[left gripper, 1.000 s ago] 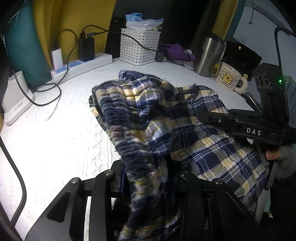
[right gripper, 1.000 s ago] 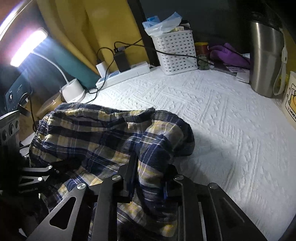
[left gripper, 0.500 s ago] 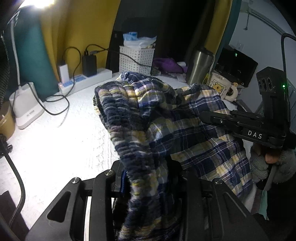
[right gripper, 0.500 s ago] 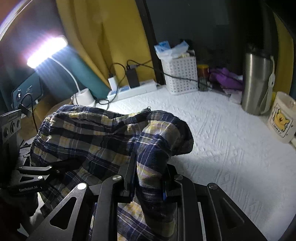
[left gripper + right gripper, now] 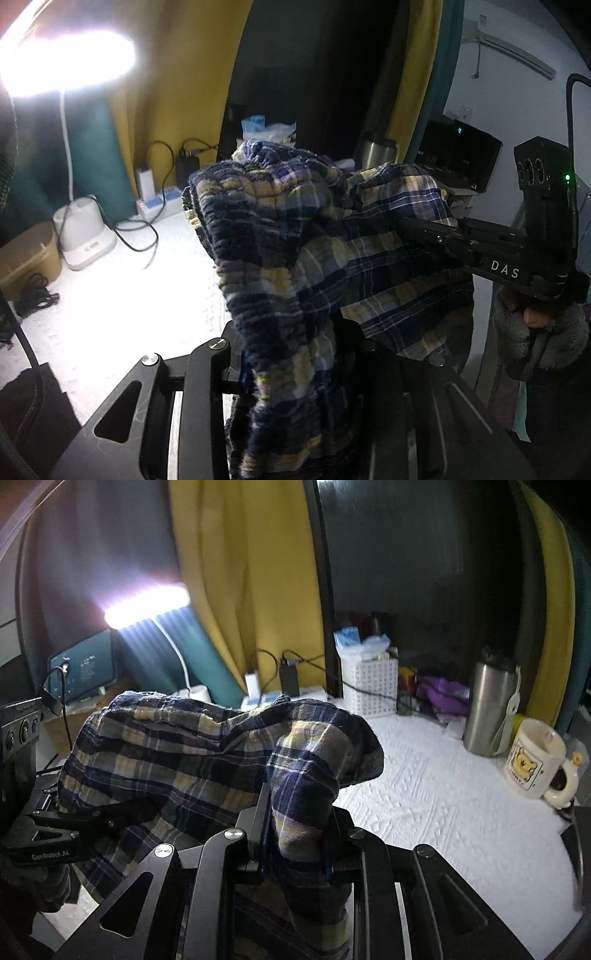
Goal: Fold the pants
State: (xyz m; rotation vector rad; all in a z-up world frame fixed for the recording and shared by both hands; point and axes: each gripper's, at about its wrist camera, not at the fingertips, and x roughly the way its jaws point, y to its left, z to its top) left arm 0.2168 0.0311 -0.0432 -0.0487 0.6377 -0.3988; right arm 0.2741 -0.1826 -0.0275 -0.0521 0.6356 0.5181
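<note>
The navy and yellow plaid pants [image 5: 295,236] hang bunched in the air above the white textured table [image 5: 122,295]. My left gripper [image 5: 291,354] is shut on the gathered waistband, which fills the gap between its fingers. In the right wrist view my right gripper [image 5: 295,834] is shut on another bunch of the same pants [image 5: 177,753]. Each gripper shows in the other's view: the right one [image 5: 424,229] grips the cloth from the right, the left one [image 5: 110,812] grips it low on the left. A gloved hand [image 5: 539,332] holds the right gripper.
At the back of the white table [image 5: 443,805] stand a white basket [image 5: 369,686], a steel tumbler [image 5: 487,709], a bear mug [image 5: 535,760], purple cloth [image 5: 443,694] and a power strip [image 5: 162,203] with chargers. A bright lamp [image 5: 70,62] on a white base [image 5: 85,236] stands left.
Both grippers have risen, carrying the pants up off the table. The views have tilted up, so the lamp and curtains now show.
</note>
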